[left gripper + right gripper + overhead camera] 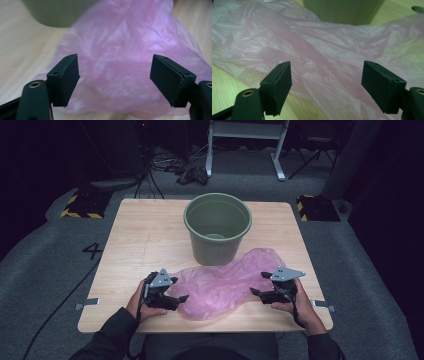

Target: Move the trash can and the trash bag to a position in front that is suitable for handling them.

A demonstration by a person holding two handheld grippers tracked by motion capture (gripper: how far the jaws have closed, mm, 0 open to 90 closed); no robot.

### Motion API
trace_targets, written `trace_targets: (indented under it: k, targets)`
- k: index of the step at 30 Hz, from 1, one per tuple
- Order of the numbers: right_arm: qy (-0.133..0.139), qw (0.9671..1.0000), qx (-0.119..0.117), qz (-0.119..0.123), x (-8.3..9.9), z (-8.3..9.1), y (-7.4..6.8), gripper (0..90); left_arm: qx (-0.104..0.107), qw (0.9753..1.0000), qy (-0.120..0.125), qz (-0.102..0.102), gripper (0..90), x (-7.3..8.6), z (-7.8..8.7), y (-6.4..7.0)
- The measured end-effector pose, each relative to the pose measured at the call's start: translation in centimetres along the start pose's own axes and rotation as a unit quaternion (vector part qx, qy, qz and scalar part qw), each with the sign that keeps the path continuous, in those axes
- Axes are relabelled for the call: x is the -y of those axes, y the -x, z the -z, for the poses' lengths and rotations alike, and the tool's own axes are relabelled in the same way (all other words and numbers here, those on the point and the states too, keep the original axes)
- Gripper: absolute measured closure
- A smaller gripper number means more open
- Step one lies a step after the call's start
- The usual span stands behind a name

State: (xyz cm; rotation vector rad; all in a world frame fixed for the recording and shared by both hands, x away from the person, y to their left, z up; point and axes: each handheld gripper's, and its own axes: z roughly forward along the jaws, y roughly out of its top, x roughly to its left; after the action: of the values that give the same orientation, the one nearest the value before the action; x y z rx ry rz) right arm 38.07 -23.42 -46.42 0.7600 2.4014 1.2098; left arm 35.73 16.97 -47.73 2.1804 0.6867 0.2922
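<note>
Dim room; wooden table (140, 235) bears pink bag (225, 282).

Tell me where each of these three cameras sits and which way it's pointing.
High view: above the person's side, looking forward and down at the table, green bucket and pink plastic bag; both forearms, the left gripper and the right gripper show.
Left gripper view: rides the left gripper, facing the bag; its black fingers stand open.
Right gripper view: rides the right gripper, facing the bag; open fingers.
Both gripper views share the bag, with the bucket behind.
</note>
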Motion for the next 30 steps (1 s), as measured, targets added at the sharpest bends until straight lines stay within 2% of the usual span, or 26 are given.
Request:
trace_targets:
  k: [4,9,12,17,19,30]
  targets:
    - [-0.002,0.9996,-0.015,0.023,-0.1,0.1,-0.4,27.0,-0.013,0.9994,-0.033,0.003,24.0,0.5,-1.5,-0.5]
    - [0.012,0.9995,-0.012,0.028,-0.1,-0.3,-0.7,27.8,-0.029,0.9984,-0.048,0.011,23.4,1.1,-2.1,-1.5]
    - [0.012,0.9995,-0.015,0.026,0.0,-0.9,-0.8,28.0,-0.029,0.9983,-0.048,0.018,22.5,1.2,-2.0,-2.0]
    - [-0.013,0.9993,-0.025,0.025,0.8,-3.0,-1.0,27.8,-0.035,0.9983,-0.042,0.02,21.6,1.5,-1.8,-3.2]
    - [-0.024,0.999,-0.021,0.032,0.9,-3.5,-1.0,27.4,-0.035,0.9984,-0.039,0.02,21.4,1.4,-1.9,-3.5]
    - [-0.039,0.9988,-0.018,0.023,1.5,-4.3,-0.2,26.6,-0.035,0.9986,-0.036,0.02,20.6,0.7,-2.9,-4.8]
